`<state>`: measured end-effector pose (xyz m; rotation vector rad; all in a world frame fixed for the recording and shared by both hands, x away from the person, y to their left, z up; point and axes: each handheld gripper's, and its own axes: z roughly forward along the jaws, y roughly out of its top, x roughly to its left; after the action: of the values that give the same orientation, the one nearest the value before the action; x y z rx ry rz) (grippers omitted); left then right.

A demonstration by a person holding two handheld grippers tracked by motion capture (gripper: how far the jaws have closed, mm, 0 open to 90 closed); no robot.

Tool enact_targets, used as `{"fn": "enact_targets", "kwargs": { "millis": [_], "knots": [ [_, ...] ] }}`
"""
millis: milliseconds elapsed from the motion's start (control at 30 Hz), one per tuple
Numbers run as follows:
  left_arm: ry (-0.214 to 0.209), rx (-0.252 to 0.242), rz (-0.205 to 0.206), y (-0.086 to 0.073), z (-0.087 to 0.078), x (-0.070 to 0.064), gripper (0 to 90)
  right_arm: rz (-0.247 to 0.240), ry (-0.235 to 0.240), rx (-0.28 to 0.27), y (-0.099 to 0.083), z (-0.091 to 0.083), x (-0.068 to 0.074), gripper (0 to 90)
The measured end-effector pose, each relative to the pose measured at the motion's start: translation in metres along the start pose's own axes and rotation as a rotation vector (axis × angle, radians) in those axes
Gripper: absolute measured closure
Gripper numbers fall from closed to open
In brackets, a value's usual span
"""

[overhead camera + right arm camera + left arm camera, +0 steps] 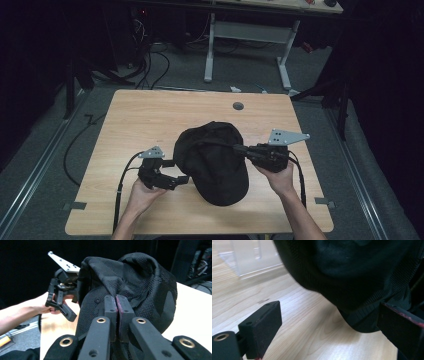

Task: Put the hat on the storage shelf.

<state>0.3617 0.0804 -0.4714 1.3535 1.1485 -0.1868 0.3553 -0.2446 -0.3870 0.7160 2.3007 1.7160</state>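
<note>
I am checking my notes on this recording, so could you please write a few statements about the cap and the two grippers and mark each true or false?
1. The right gripper is shut on the black cap. True.
2. The left gripper is clamped on the cap. False: its jaws stand wide open, beside the cap's edge.
3. The cap sits on a wooden table. True.
4. The cap is white. False: it is black mesh fabric.

Left gripper [181, 171] low at near left, jaws spread wide, pointing right. Right gripper [239, 148] at near right, jaws pressed together, pointing left; forearms entering from near edge.
</note>
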Motion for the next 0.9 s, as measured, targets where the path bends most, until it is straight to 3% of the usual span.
{"fn": "enact_targets", "kwargs": {
  "millis": [33,233,333,467,633,900],
  "knots": [
    [-0.029,0.009,-0.006,0.002,0.000,-0.003,6.6,-0.001,0.010,-0.004,0.001,-0.001,0.000,88.6],
    [-0.100,0.028,-0.046,0.004,-0.001,-0.007,6.8,-0.023,0.067,-0.022,0.003,-0.003,0.001,88.6],
    [-0.131,0.068,-0.037,0.003,0.001,-0.011,7.6,-0.033,0.083,-0.026,0.004,-0.002,0.001,88.6],
    [-0.165,0.115,0.005,-0.003,0.003,-0.019,14.2,-0.050,0.101,-0.041,0.003,0.000,0.001,88.6],
    [-0.154,0.127,0.036,-0.006,0.004,-0.022,23.8,-0.067,0.078,-0.029,0.003,0.001,-0.001,88.5],
    [-0.188,0.169,0.042,-0.009,0.000,-0.026,43.9,-0.077,0.020,-0.007,0.002,0.006,-0.004,88.3]
  ]
}}
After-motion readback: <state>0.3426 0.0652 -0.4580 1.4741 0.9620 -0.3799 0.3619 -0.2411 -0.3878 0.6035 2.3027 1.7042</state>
